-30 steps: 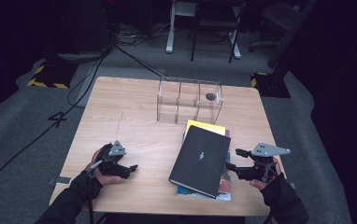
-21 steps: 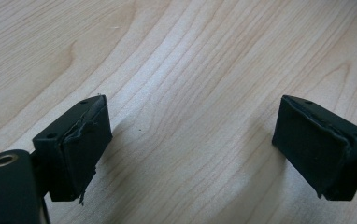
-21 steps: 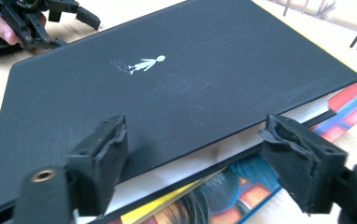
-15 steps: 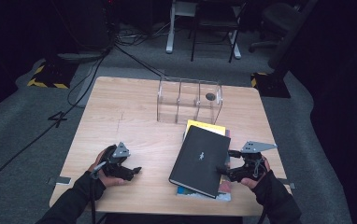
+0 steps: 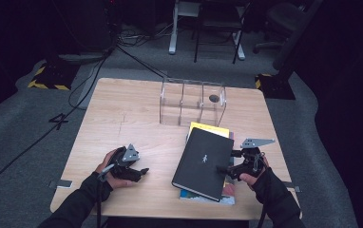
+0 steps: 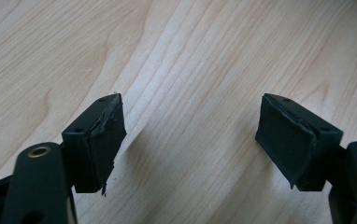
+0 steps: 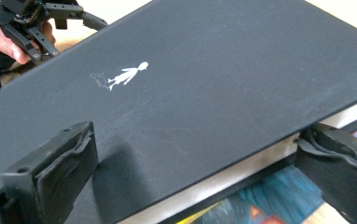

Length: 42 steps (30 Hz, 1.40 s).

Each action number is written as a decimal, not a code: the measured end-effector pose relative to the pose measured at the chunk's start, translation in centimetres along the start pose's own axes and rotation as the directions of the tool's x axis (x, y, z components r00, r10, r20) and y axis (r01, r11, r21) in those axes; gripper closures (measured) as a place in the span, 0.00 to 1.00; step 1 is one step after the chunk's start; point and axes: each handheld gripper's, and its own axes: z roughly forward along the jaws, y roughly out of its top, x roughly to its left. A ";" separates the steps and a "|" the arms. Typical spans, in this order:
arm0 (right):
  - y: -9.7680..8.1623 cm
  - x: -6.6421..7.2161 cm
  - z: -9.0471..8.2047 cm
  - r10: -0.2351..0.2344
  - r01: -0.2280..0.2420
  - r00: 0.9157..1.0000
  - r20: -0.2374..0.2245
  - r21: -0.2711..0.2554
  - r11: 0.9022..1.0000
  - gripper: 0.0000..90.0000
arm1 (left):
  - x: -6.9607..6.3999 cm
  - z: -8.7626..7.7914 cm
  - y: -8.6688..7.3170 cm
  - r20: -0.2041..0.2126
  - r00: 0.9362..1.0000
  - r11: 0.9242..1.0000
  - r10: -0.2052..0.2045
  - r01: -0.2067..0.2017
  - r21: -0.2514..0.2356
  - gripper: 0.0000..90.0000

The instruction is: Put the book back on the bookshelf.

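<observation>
The black book is lying flat on top of a small stack, toward the right side of the surface and just in front of the clear plastic organizer. The right claw is sitting at the book's right edge with its jaws having just been opening; now they are standing wide, one pad over the cover, the other beside the page edge, neither pressing. By the look of it, the step in hand is taking the book by this edge. To do it well, the person should be sliding the lower jaw fully under the cover and pages, clear of the colourful book beneath, then closing squarely so the block is not slipping out.

The cover is matte, faintly scuffed, with a small white figure printed on it; the pages are forming a pale, firm band. A yellow book is peeking out toward the organizer.

Well to the left of the black book, the left claw is resting low over bare pale wood grain, jaws having just been closing a little yet wide apart and empty.
</observation>
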 end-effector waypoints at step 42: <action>2.4 -2.3 2.5 -0.078 0.076 0.993 -0.093 -0.022 0.997 0.00 | 1.9 8.8 9.9 0.131 0.991 0.988 -0.031 0.051 -0.146 0.46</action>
